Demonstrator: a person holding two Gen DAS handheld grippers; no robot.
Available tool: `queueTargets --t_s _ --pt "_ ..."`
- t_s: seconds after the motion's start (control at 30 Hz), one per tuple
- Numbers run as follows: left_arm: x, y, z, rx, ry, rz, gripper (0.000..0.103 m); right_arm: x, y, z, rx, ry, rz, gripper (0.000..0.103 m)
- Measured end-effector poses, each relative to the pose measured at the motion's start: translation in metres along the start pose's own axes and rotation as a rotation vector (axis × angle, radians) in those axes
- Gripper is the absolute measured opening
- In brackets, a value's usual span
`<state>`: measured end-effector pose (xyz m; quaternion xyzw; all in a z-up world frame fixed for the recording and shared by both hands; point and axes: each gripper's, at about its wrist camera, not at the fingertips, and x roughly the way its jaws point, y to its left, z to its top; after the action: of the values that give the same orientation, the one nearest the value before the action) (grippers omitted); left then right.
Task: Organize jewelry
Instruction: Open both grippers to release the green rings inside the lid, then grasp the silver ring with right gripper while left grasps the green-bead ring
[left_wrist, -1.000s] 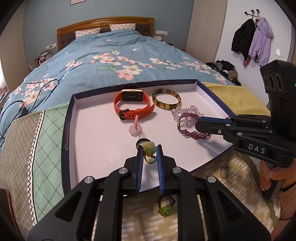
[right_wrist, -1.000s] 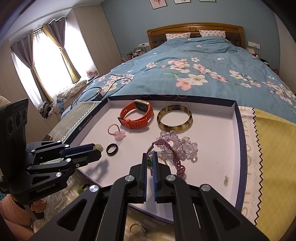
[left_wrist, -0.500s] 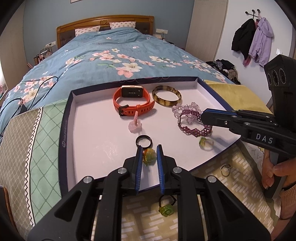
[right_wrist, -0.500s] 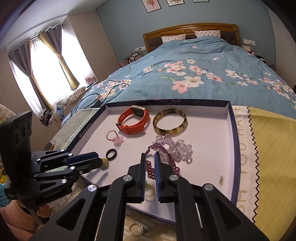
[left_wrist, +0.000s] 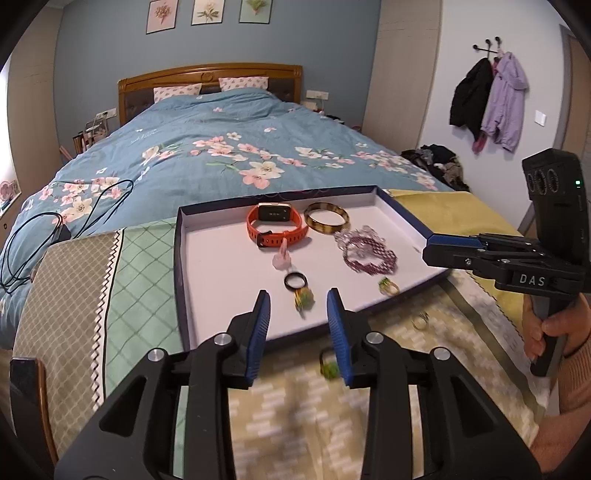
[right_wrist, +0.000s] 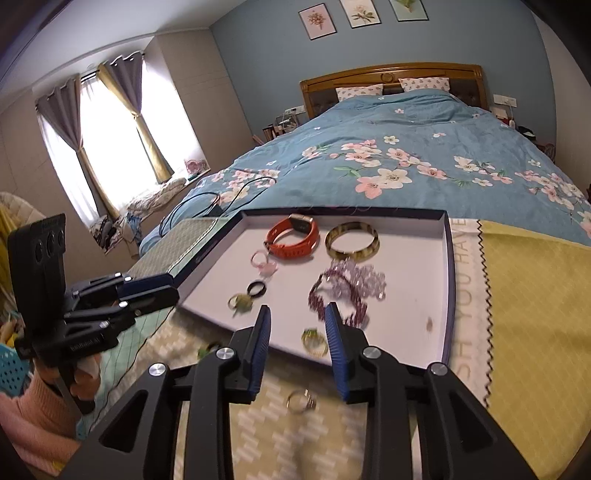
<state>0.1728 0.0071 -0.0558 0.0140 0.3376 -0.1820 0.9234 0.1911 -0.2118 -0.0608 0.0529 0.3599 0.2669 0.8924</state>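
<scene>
Left gripper (left_wrist: 298, 301): jaws apart, just been opening, nothing clamped; green ring (left_wrist: 303, 296) seen in the gap, lying free on the tray (left_wrist: 221, 266) floor near the front rim, just in front of the black ring (left_wrist: 295, 280). Right gripper (right_wrist: 297, 325): jaws apart, likewise just been opening, nothing held; gold-green ring (right_wrist: 314, 341) seen in the gap, resting inside the tray close to the front edge. Further in the tray: purple bracelet (left_wrist: 370, 254), pink ring (left_wrist: 281, 258), orange watch (left_wrist: 276, 223) and amber bangle (left_wrist: 327, 218) towards the back wall. Outside the tray, on the patterned cloth (left_wrist: 369, 424): second green ring (left_wrist: 330, 367), partly hidden behind the left gripper's right finger, and silver ring (right_wrist: 301, 400) below the right gripper's fingers. Tray set on cloths at the foot of the bed (left_wrist: 221, 155). Both rings outside blurred, detail not legible. Hand (left_wrist: 554, 332) on the right gripper's handle at the edge of the left view
</scene>
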Motion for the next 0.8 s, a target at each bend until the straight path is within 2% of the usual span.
queueTargets --t_s 0.17,0.33,0.8 --pt "-0.01 -0.01 -0.022 0.032 0.031 -0.039 0.035 -0.001 0.006 -0.022 -0.027 0.065 -0.007 0.03" --pt "0.0 -0.021 -0.037 0.051 0.086 -0.053 0.036 0.004 0.007 -0.039 -0.028 0.112 -0.026 0.035" --pt "0.041 -0.025 -0.031 0.037 0.192 -0.05 0.035 0.025 0.012 -0.04 -0.064 0.183 -0.065 0.035"
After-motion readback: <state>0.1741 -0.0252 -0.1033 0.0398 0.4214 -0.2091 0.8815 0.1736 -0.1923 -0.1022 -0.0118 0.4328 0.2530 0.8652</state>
